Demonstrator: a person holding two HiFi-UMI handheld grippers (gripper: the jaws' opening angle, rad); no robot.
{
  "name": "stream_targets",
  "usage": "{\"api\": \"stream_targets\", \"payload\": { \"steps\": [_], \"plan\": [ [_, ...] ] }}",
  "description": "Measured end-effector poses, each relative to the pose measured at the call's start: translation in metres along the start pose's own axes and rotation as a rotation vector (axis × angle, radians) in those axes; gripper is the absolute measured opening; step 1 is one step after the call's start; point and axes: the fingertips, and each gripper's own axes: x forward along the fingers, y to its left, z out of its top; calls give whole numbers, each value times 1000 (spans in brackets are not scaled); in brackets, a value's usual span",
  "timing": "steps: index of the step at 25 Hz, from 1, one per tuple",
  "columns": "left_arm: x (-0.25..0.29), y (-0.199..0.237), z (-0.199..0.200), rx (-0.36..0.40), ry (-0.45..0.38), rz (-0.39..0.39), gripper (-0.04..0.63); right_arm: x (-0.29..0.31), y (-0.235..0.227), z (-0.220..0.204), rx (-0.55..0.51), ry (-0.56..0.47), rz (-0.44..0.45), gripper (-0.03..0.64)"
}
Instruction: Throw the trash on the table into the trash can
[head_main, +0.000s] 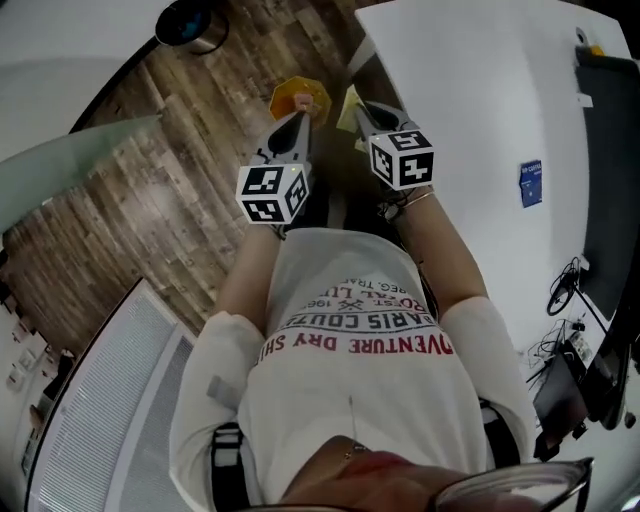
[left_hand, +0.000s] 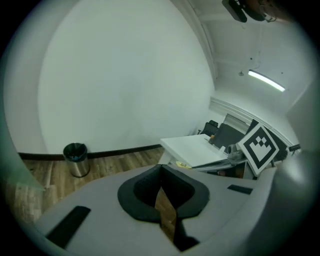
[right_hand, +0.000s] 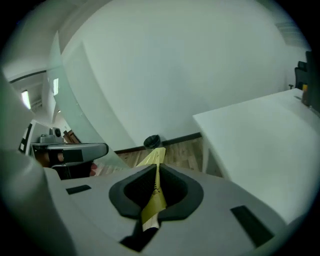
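Observation:
In the head view both grippers are held out over the wooden floor. My left gripper is shut on an orange piece of trash; in the left gripper view the piece is a thin tan strip between the closed jaws of that gripper. My right gripper is shut on a yellow wrapper, which sticks out past the jaws of the right gripper. The round metal trash can stands by the wall, far ahead of both grippers.
The white table lies to my right, with a blue card and a dark monitor on it. A glass partition and a white slatted panel stand to the left. Wooden floor runs up to the can.

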Motion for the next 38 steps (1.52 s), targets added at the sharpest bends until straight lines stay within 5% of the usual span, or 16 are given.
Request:
{"api": "stream_targets", "payload": {
  "steps": [7, 19, 28, 30, 31, 32, 38],
  "plan": [
    [-8, 126, -45, -108, 45, 130, 23, 131, 57, -37, -41, 156, 89, 37],
    [68, 248, -196, -219, 152, 193, 23, 322, -5, -190, 74, 319, 23, 37],
    [108, 293, -300, -277, 173, 252, 23, 410, -44, -310, 23, 409, -17, 38],
    [109, 294, -309, -285, 174, 257, 23, 417, -50, -316, -11, 403, -48, 66],
    [108, 294, -312, -288, 175, 258, 23, 419, -52, -316, -32, 396, -65, 172],
    [108, 294, -314, -291, 176, 259, 23, 420, -53, -316, -55, 389, -82, 202],
    [106, 284, -312, -294, 180, 263, 23, 404, -54, -299, -79, 358, -96, 207]
  ]
}}
